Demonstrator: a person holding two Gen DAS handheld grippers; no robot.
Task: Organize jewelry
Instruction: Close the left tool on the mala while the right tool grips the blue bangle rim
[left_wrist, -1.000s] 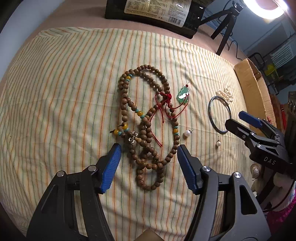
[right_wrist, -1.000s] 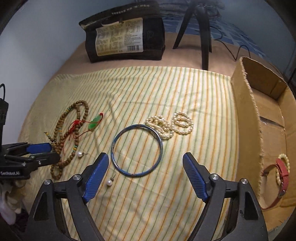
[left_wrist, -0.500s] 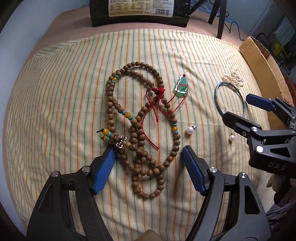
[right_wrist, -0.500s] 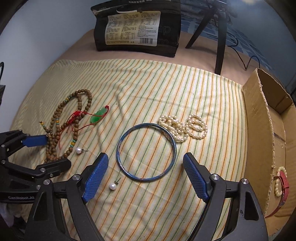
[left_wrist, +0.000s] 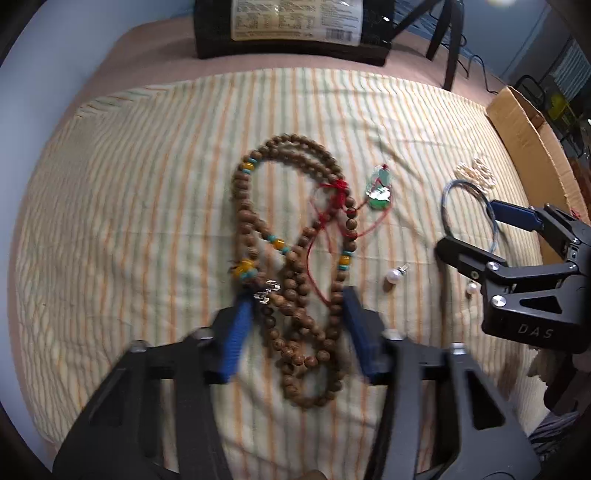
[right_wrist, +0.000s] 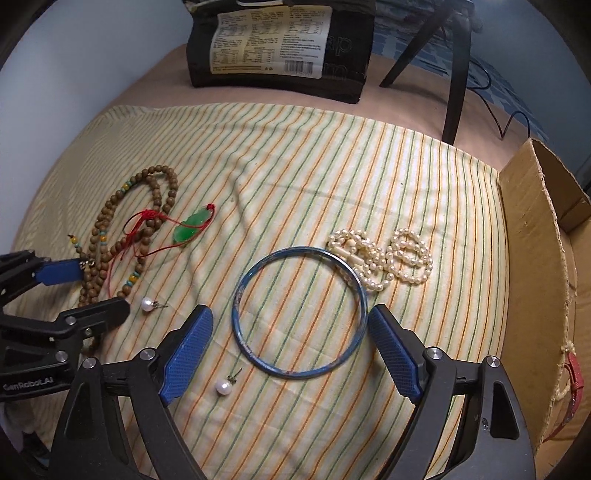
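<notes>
A long brown wooden bead necklace (left_wrist: 295, 273) lies coiled on the striped cloth (left_wrist: 129, 192), with a green pendant on red cord (left_wrist: 378, 186) beside it. My left gripper (left_wrist: 297, 314) is open, its blue fingers on either side of the necklace's lower loops. My right gripper (right_wrist: 290, 350) is open, its fingers flanking the near part of a blue bangle (right_wrist: 299, 312). Two pearl bracelets (right_wrist: 384, 258) lie just beyond the bangle. One pearl earring (right_wrist: 223, 387) lies by the right gripper's left finger, another (right_wrist: 147, 304) nearer the necklace (right_wrist: 125, 236).
An open cardboard box (right_wrist: 535, 266) stands at the cloth's right edge with a red strap and pearl piece (right_wrist: 572, 376) inside. A black printed bag (right_wrist: 280, 44) and a tripod leg (right_wrist: 456, 74) stand at the back. The right gripper (left_wrist: 517, 258) shows in the left wrist view.
My left gripper has moved forward and narrowed, so its fingers now bracket the bead necklace. My right gripper has moved closer to the bangle.
</notes>
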